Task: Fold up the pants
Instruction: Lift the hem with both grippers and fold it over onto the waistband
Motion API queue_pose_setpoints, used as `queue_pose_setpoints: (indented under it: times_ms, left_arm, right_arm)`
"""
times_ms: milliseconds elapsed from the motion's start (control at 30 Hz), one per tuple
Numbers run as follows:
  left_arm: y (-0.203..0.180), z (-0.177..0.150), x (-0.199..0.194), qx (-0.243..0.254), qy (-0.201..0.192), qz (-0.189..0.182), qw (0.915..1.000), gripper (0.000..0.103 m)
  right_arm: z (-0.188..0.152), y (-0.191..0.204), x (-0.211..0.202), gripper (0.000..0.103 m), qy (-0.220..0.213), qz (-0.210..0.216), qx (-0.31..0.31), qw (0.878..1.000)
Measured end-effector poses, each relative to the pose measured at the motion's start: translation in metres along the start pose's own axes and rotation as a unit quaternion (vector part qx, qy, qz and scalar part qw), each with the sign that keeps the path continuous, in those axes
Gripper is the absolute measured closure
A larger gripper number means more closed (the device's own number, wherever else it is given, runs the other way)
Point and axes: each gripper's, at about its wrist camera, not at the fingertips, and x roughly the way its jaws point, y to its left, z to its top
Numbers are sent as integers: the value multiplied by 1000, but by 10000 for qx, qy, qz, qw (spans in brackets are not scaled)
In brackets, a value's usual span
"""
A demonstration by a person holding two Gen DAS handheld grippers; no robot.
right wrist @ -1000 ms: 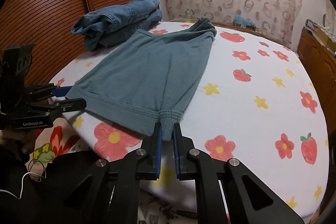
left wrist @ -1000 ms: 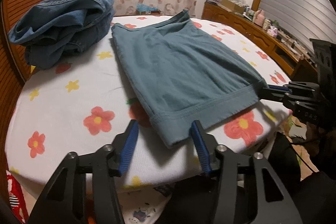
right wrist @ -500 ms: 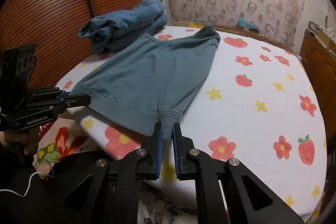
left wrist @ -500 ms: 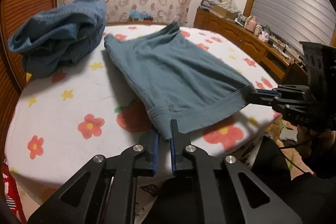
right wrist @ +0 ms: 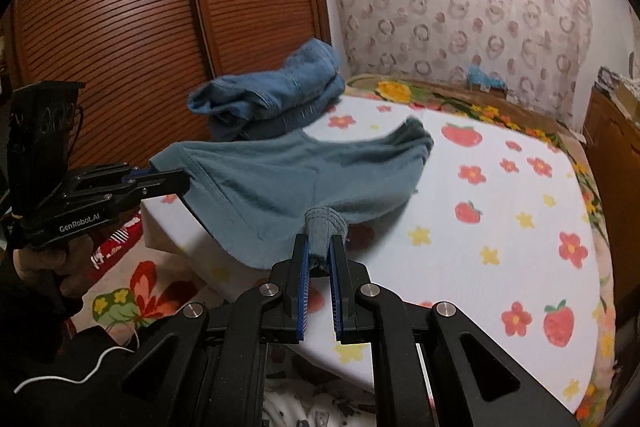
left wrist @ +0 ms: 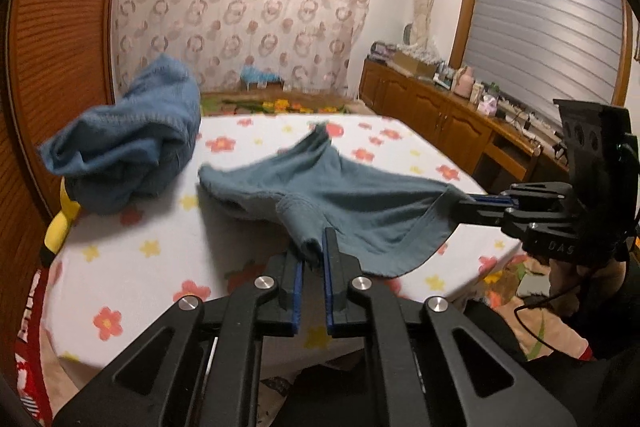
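Observation:
The teal-grey pants (left wrist: pixel 360 195) hang lifted by the near hem over the flowered table (left wrist: pixel 140 267), with the far end still resting on it. My left gripper (left wrist: pixel 314 255) is shut on one near corner of the hem. My right gripper (right wrist: pixel 320 259) is shut on the other near corner, which bunches between its fingers. The pants (right wrist: pixel 288 179) sag between both grippers. The right gripper shows in the left wrist view (left wrist: pixel 472 205), and the left gripper shows in the right wrist view (right wrist: pixel 160 179).
A pile of blue jeans (left wrist: pixel 128 151) sits on the table's far left, also seen in the right wrist view (right wrist: pixel 272 99). A wooden slatted door (right wrist: pixel 120 27) stands behind it. A wooden sideboard (left wrist: pixel 448 119) with clutter runs along the right wall.
My left gripper closed on the hem corner a second ago. Both grippers have since risen, lifting the near hem off the table so the cloth sags between them.

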Motion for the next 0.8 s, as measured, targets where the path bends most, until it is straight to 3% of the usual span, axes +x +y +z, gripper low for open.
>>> queue_pose_setpoints:
  times_ms: [367, 800]
  left_arm:
    - [-7, 20, -27, 118, -377, -27, 9992, 94]
    - [23, 14, 33, -267, 34, 156, 9995, 94]
  right_arm:
    - [5, 9, -29, 94, -353, 65, -245, 9991]
    - [17, -21, 33, 94, -136, -99, 165, 9997]
